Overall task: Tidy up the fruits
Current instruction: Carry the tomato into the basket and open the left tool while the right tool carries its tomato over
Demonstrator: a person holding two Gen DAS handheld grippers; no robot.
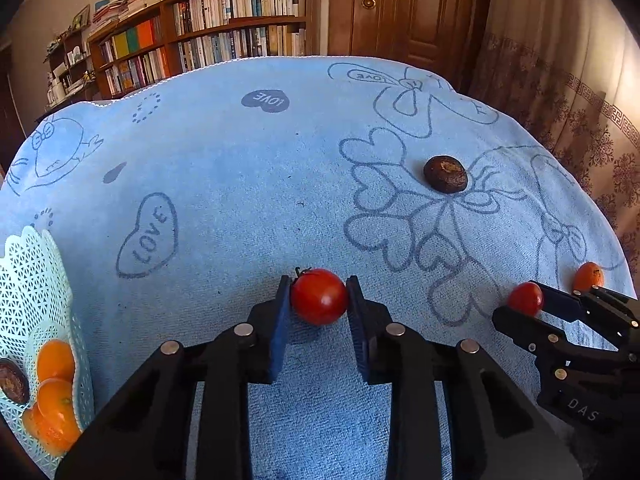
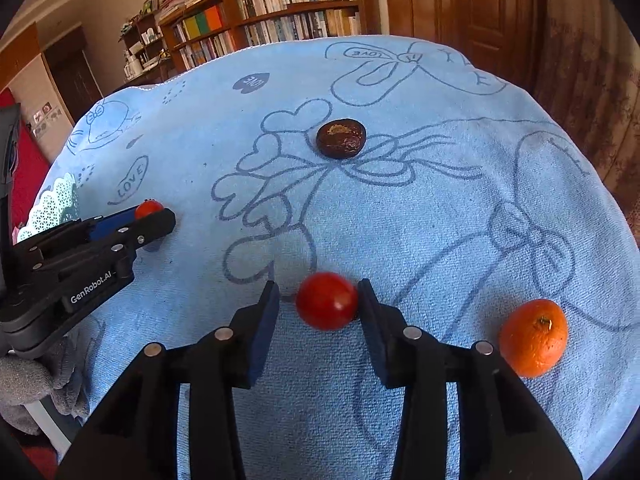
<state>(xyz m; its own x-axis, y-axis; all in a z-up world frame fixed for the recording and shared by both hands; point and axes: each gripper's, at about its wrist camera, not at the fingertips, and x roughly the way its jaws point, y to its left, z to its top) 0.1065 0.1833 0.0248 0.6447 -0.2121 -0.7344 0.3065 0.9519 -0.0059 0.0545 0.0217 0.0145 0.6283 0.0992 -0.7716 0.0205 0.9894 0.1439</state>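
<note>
Left wrist view showed the left gripper (image 1: 319, 296) pinching a cherry tomato (image 1: 319, 296) between both pads, low over the blue towel (image 1: 240, 168), with the white mesh basket (image 1: 36, 280) of oranges off to its left, near the towel's edge. Across the towel, the right gripper (image 2: 319, 305) stood spread around a second tomato (image 2: 326, 306), right pad touching and left pad apart, so the basket lay nearer the left hand's load.
</note>
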